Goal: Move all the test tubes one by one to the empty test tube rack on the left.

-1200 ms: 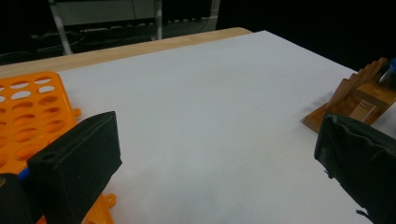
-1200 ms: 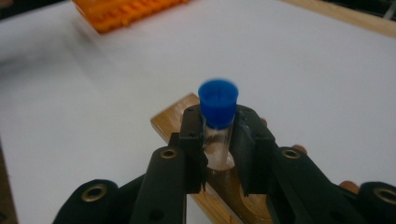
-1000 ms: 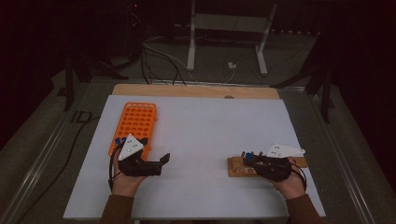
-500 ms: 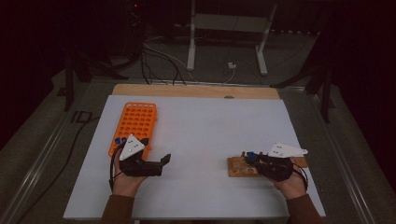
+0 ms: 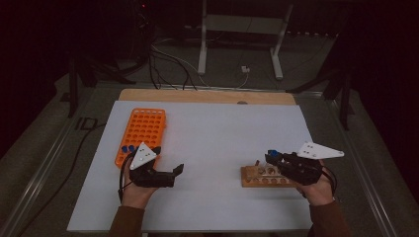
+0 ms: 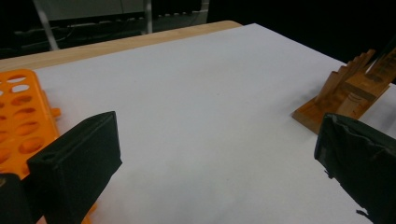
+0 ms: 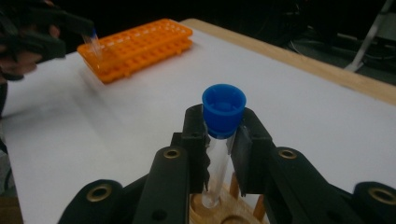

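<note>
Nearest the person, the right gripper point(image 5: 271, 157) is clamped on a clear test tube with a blue cap point(image 7: 223, 105). In the right gripper view the two black jaws press the tube just below the cap, and the tube stands upright with its lower end in or just above a hole of the wooden rack point(image 5: 262, 176). Whether the tube is fully seated cannot be told.

At the same nearness on the other side, the left gripper point(image 5: 178, 169) rests over the white table sheet point(image 5: 222, 133) with its jaws wide apart and nothing between them, as the left gripper view shows.

Just beyond the left hand lies the orange rack point(image 5: 142, 131). A couple of blue-capped tubes point(image 5: 128, 148) sit at its near end; the rest of its holes look empty.

As a judgement, the work is moving tubes between the two racks. The wooden rack's other holes appear empty, so this looks like an early transfer, with the tubes in the orange rack left to handle.
</note>
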{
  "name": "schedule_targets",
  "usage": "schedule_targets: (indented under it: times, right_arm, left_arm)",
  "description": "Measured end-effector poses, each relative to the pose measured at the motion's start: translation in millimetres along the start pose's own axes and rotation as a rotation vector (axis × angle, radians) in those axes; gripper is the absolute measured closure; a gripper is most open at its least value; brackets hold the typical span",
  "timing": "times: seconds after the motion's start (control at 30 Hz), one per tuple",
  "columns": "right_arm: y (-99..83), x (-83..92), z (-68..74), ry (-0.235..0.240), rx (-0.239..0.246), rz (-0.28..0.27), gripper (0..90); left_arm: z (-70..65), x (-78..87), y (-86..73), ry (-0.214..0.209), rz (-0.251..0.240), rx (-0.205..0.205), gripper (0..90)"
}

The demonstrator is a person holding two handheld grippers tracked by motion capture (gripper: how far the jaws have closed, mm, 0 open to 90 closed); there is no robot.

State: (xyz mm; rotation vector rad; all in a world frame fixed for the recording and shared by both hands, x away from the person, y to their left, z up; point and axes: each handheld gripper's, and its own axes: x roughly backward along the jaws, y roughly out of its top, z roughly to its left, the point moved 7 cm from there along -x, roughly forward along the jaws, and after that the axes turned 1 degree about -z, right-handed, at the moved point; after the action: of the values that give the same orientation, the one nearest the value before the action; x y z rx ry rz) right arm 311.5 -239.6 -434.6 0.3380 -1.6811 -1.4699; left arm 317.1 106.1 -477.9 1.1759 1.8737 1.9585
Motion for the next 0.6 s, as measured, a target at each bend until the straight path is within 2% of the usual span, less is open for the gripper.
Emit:
schedule_targets:
  times: [0.23, 0.6]
  right_arm:
    - [14.2, -2.1, 7.3, 0.021, 0.007, -0.023, 77.0]
    - [25.7, -30.5, 32.8, 0.083, 0.026, -0.02, 76.9]
  left_arm:
    - [-10.8, -7.0, 3.5, -0.024, 0.0, -0.013, 1.1]
    - [-36.9, -25.5, 11.0, -0.067, -0.003, -0.043, 1.1]
